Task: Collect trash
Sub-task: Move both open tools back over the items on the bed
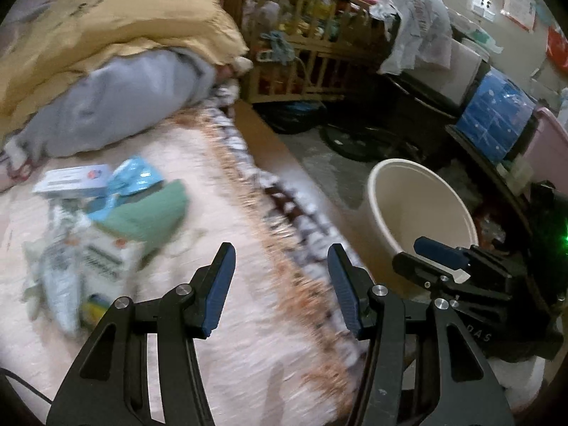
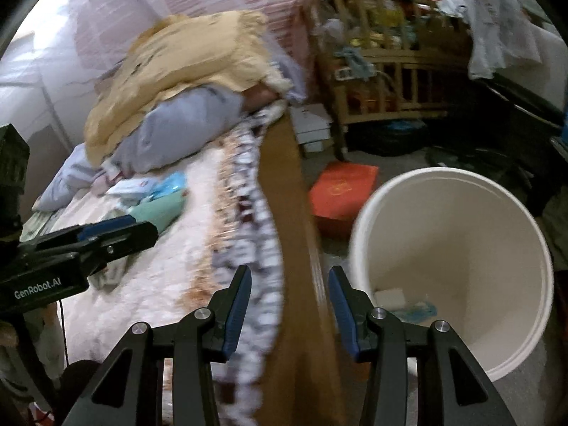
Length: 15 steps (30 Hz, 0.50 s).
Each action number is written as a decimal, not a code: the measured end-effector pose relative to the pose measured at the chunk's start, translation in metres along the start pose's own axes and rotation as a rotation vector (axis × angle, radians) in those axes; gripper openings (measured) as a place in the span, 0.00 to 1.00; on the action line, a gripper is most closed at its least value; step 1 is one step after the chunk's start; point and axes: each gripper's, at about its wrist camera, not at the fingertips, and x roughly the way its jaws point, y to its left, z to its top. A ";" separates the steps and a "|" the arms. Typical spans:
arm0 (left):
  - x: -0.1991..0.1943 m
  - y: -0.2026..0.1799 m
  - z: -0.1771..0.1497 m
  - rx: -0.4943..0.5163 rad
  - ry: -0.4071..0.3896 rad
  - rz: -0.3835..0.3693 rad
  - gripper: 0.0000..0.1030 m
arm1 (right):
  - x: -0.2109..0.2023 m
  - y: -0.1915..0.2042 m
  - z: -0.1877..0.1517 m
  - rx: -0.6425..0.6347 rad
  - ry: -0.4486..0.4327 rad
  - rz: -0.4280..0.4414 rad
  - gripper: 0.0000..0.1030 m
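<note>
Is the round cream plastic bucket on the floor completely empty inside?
No, the right wrist view shows a few pieces of trash at the bottom of the round cream plastic bucket.

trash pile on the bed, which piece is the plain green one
The flat, plain green packet at the pile's right edge, nearest the fringed blanket border. The shiny light blue wrapper and white printed box lie just beyond it; neither is green.

My left gripper (image 1: 281,285) hangs over the bed (image 1: 248,337), its jaws apart with nothing between them. Ahead and to its left lies a blurred heap of wrappers (image 1: 103,220). To its right, on the floor, stands the white bucket (image 1: 383,206), with my right gripper (image 1: 440,259) just before it.
</note>
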 end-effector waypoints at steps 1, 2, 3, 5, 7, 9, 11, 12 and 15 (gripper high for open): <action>-0.006 0.008 -0.004 -0.003 -0.006 0.014 0.51 | 0.002 0.007 -0.001 -0.009 0.005 0.011 0.42; -0.012 0.017 -0.008 -0.007 -0.010 0.029 0.51 | 0.004 0.016 -0.002 -0.019 0.011 0.027 0.42; -0.017 0.024 -0.012 -0.013 -0.013 0.040 0.51 | 0.006 0.023 -0.002 -0.026 0.015 0.038 0.42; -0.025 0.042 -0.018 -0.030 -0.017 0.063 0.51 | 0.012 0.041 -0.003 -0.043 0.027 0.066 0.42; -0.035 0.065 -0.026 -0.056 -0.018 0.087 0.51 | 0.017 0.057 -0.003 -0.059 0.039 0.096 0.42; -0.044 0.087 -0.033 -0.089 -0.021 0.113 0.51 | 0.023 0.075 -0.004 -0.078 0.053 0.129 0.42; -0.053 0.116 -0.042 -0.123 -0.027 0.149 0.51 | 0.028 0.090 -0.004 -0.098 0.063 0.151 0.42; -0.056 0.125 -0.045 -0.133 -0.029 0.164 0.51 | 0.032 0.099 -0.004 -0.111 0.069 0.161 0.42; -0.065 0.163 -0.058 -0.180 -0.026 0.223 0.51 | 0.044 0.120 -0.002 -0.129 0.090 0.188 0.42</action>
